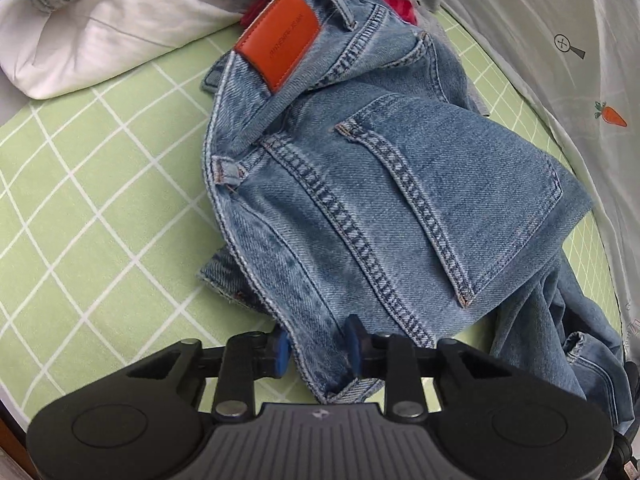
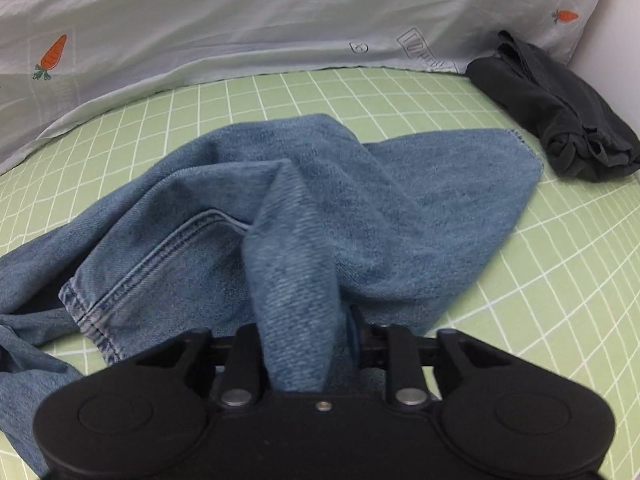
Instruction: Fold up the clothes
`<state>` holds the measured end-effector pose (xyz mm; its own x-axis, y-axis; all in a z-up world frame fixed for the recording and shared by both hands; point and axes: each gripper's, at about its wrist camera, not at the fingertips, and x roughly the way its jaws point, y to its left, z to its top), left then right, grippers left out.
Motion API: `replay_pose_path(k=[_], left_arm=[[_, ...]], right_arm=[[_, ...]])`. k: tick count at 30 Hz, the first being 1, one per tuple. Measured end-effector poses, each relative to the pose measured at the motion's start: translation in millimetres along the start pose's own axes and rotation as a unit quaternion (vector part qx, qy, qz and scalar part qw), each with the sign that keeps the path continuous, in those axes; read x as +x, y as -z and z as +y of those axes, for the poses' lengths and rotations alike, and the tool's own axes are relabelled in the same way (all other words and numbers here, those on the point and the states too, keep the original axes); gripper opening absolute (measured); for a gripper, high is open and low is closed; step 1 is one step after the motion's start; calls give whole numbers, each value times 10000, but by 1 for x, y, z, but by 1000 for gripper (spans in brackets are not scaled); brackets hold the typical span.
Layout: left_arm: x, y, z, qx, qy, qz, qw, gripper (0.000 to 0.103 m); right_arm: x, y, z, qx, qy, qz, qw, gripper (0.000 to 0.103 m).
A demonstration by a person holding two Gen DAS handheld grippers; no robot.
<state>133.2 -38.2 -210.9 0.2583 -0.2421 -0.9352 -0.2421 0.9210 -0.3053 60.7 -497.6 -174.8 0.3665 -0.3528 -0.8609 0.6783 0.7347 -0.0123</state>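
A pair of blue jeans lies crumpled on the green checked sheet, back side up, with an orange leather patch at the waistband. My left gripper is shut on the waistband edge, with denim between its blue pads. In the right wrist view a jeans leg lies bunched on the sheet. My right gripper is shut on a fold of that denim, which rises between the fingers and hides the pads.
A white pillow and grey and red garments lie at the far end. A pale carrot-print cloth borders the sheet. A folded dark grey garment lies at the far right by a white wall.
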Motion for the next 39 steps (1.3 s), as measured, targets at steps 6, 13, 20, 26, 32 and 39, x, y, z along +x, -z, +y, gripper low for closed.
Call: replay_pose_path(k=[6,13,20,26,32,39], left_arm=[[10,-10,-42,461,-599,-310,9967,16],[41,-53,-98,824,-774,-538,9921,16],[58,-73,-136,936,-524,-525,9928,15],[23,-37,-81,626,-289,-565,9960,13],[-27,-8,-19,439,-606,-1017,9920,8],[-62,9,48,614,-1273,-1313,9812,9]], right_arm=[[23,-21,2,-406,113,-450,9981,7],[79,-108,-2,-433,177,-665,9967,6],[96,-154,-8,-149,229,-553,9981,6],[21,-90,-60,623,-45,-1073,9923,6],[-40,0,-120,1095,210,-1303,9852,5],[-60,79,-166,1245,831,-849,9851,5]])
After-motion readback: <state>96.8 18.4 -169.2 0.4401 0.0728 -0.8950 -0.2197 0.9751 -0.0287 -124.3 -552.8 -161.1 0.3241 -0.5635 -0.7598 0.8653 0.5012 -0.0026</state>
